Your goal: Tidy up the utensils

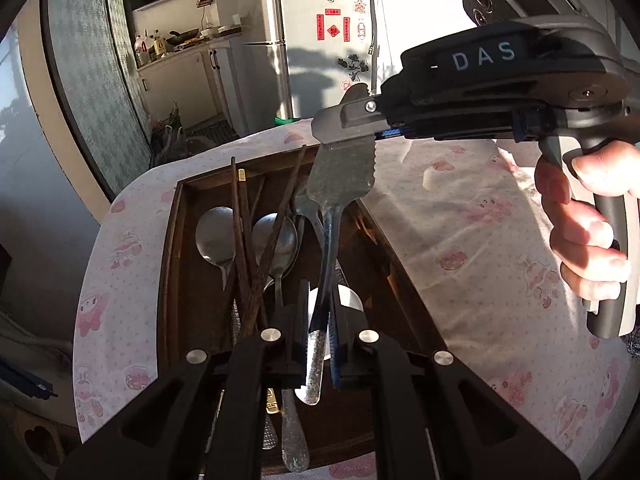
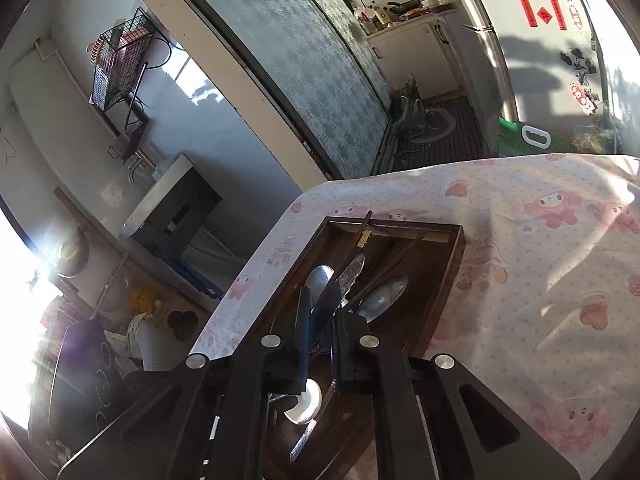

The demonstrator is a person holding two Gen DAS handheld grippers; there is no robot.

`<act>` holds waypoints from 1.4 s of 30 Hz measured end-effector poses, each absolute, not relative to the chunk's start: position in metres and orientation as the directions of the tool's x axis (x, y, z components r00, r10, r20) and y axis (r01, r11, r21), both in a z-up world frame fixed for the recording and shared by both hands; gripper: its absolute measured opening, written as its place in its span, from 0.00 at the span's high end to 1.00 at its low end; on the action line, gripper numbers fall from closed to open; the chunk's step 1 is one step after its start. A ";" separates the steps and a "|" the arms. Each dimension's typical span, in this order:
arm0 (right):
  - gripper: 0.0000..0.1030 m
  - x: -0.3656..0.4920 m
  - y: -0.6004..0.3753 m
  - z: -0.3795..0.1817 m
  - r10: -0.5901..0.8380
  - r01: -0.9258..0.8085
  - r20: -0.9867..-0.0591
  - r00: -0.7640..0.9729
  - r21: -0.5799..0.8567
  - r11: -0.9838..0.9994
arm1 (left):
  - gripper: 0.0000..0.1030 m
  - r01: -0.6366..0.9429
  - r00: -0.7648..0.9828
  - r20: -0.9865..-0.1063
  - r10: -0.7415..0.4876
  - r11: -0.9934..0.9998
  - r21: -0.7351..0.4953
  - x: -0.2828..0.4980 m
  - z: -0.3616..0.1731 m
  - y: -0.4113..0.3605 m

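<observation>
A speckled metal cake server (image 1: 340, 178) with a serrated edge hangs over a dark wooden tray (image 1: 176, 240). My left gripper (image 1: 322, 316) is shut on the server's handle. My right gripper (image 1: 344, 118) comes in from the right, held by a hand (image 1: 588, 236), and is shut on the top of the blade. In the right wrist view the right gripper (image 2: 322, 320) pinches the blade, and the server's (image 2: 353, 274) speckled edge pokes past the fingertips above the tray (image 2: 452, 248). Metal spoons (image 1: 214, 236), dark chopsticks (image 1: 240, 240) and a white spoon (image 1: 352, 300) lie jumbled in the tray.
The tray sits on a table under a white cloth with pink cartoon prints (image 1: 460, 240); the cloth's edge (image 2: 280, 224) drops off at the left. A silver fridge (image 1: 304, 40) stands behind the table. Crates and clutter (image 2: 120, 60) fill the floor and wall to the left.
</observation>
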State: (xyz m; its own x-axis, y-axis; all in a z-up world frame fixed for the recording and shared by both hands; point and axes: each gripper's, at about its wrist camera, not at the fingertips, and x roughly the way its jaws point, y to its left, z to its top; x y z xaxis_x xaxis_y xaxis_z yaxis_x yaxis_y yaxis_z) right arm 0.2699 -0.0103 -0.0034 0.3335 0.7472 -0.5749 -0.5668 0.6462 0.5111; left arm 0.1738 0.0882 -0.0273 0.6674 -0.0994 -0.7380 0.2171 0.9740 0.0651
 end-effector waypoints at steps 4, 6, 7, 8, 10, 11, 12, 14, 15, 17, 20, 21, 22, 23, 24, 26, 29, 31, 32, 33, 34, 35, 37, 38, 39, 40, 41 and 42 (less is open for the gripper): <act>0.88 0.282 0.009 -0.019 0.717 -0.564 -0.628 0.302 0.489 0.666 | 0.91 0.199 0.652 -0.751 -0.104 0.979 0.036 0.182 -0.037 0.102; 0.85 0.281 0.013 -0.023 0.698 -0.578 -0.653 0.295 0.460 0.674 | 0.89 0.188 0.653 -0.750 -0.106 0.982 0.025 0.185 -0.038 0.109; 0.83 0.279 0.013 -0.024 0.693 -0.583 -0.657 0.296 0.451 0.676 | 0.89 0.179 0.657 -0.746 -0.105 0.984 0.019 0.186 -0.037 0.111; 0.80 0.277 0.013 -0.024 0.690 -0.587 -0.661 0.297 0.444 0.677 | 0.86 0.172 0.662 -0.742 -0.107 0.985 0.010 0.186 -0.036 0.113; 0.71 0.271 0.008 -0.023 0.682 -0.590 -0.662 0.310 0.429 0.685 | 0.66 0.163 0.670 -0.734 -0.113 0.987 -0.003 0.184 -0.034 0.117; 0.62 0.267 0.005 -0.022 0.679 -0.589 -0.663 0.316 0.423 0.688 | 0.52 0.161 0.676 -0.729 -0.108 0.987 0.003 0.180 -0.033 0.117; 0.56 0.265 0.002 -0.022 0.669 -0.586 -0.669 0.324 0.413 0.697 | 0.49 0.163 0.679 -0.727 -0.105 0.987 0.009 0.177 -0.032 0.115; 0.52 0.259 -0.006 -0.023 0.650 -0.577 -0.678 0.344 0.394 0.716 | 0.45 0.167 0.683 -0.722 -0.108 0.986 0.011 0.169 -0.031 0.113; 0.51 0.254 -0.012 -0.023 0.644 -0.572 -0.676 0.358 0.386 0.724 | 0.41 0.167 0.689 -0.716 -0.110 0.986 0.010 0.164 -0.030 0.112; 0.46 0.243 -0.024 -0.024 0.630 -0.572 -0.673 0.387 0.361 0.737 | 0.33 0.169 0.709 -0.696 -0.109 0.985 0.018 0.153 -0.028 0.110; 0.30 0.226 -0.036 -0.024 0.624 -0.582 -0.663 0.413 0.335 0.741 | 0.19 0.185 0.748 -0.652 -0.127 0.982 0.022 0.134 -0.026 0.106; 0.30 0.223 -0.039 -0.024 0.626 -0.588 -0.660 0.416 0.330 0.739 | 0.16 0.191 0.754 -0.643 -0.133 0.981 0.022 0.128 -0.026 0.105; 0.30 0.221 -0.040 -0.023 0.625 -0.591 -0.657 0.422 0.323 0.739 | 0.15 0.195 0.758 -0.638 -0.137 0.981 0.022 0.124 -0.026 0.103; 0.30 0.220 -0.041 -0.021 0.625 -0.592 -0.650 0.432 0.318 0.740 | 0.14 0.197 0.757 -0.638 -0.141 0.980 0.018 0.121 -0.027 0.102; 0.30 0.221 -0.041 -0.020 0.630 -0.589 -0.643 0.435 0.326 0.739 | 0.14 0.197 0.757 -0.636 -0.147 0.980 0.008 0.119 -0.028 0.102; 0.30 0.226 -0.041 -0.017 0.642 -0.576 -0.633 0.432 0.355 0.737 | 0.14 0.184 0.761 -0.631 -0.151 0.983 -0.013 0.114 -0.028 0.104; 0.30 0.229 -0.043 -0.016 0.638 -0.553 -0.635 0.435 0.371 0.746 | 0.14 0.185 0.760 -0.629 -0.161 0.982 -0.028 0.108 -0.028 0.108; 0.30 0.229 -0.044 -0.018 0.633 -0.547 -0.642 0.434 0.370 0.751 | 0.14 0.186 0.761 -0.630 -0.156 0.982 -0.018 0.107 -0.029 0.110; 0.30 0.230 -0.046 -0.019 0.632 -0.541 -0.644 0.431 0.376 0.752 | 0.14 0.187 0.761 -0.630 -0.155 0.982 -0.016 0.108 -0.030 0.111; 0.30 0.230 -0.049 -0.020 0.631 -0.533 -0.648 0.427 0.383 0.754 | 0.14 0.187 0.761 -0.629 -0.157 0.982 -0.019 0.108 -0.029 0.113; 0.30 0.230 -0.051 -0.022 0.632 -0.528 -0.649 0.424 0.390 0.754 | 0.14 0.185 0.762 -0.628 -0.157 0.983 -0.022 0.110 -0.029 0.114; 0.30 0.230 -0.053 -0.023 0.629 -0.524 -0.651 0.426 0.390 0.758 | 0.14 0.183 0.765 -0.624 -0.157 0.983 -0.023 0.110 -0.028 0.114; 0.30 0.230 -0.057 -0.024 0.624 -0.515 -0.653 0.428 0.391 0.763 | 0.14 0.187 0.768 -0.620 -0.161 0.982 -0.023 0.111 -0.026 0.115; 0.30 0.229 -0.060 -0.023 0.623 -0.512 -0.652 0.433 0.391 0.765 | 0.14 0.188 0.771 -0.617 -0.161 0.982 -0.021 0.111 -0.025 0.114; 0.30 0.227 -0.063 -0.022 0.624 -0.511 -0.649 0.436 0.392 0.765 | 0.14 0.194 0.772 -0.614 -0.165 0.981 -0.019 0.110 -0.024 0.113; 0.30 0.225 -0.066 -0.021 0.625 -0.514 -0.645 0.441 0.389 0.764 | 0.14 0.202 0.774 -0.610 -0.171 0.979 -0.017 0.108 -0.024 0.111; 0.30 0.221 -0.070 -0.019 0.624 -0.515 -0.638 0.452 0.384 0.766 | 0.14 0.205 0.780 -0.601 -0.172 0.979 -0.013 0.104 -0.023 0.109; 0.30 0.217 -0.072 -0.017 0.625 -0.519 -0.632 0.458 0.381 0.765 | 0.14 0.213 0.786 -0.593 -0.177 0.977 -0.009 0.101 -0.022 0.108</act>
State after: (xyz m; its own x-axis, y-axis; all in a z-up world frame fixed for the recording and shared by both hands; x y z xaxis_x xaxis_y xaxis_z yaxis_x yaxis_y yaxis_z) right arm 0.2165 -0.0724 -0.0173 0.4577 0.6251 -0.6323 -0.5192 0.7652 0.3807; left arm 0.1007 0.1075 -0.0216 0.7856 -0.1772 -0.5929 0.2133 0.9769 -0.0092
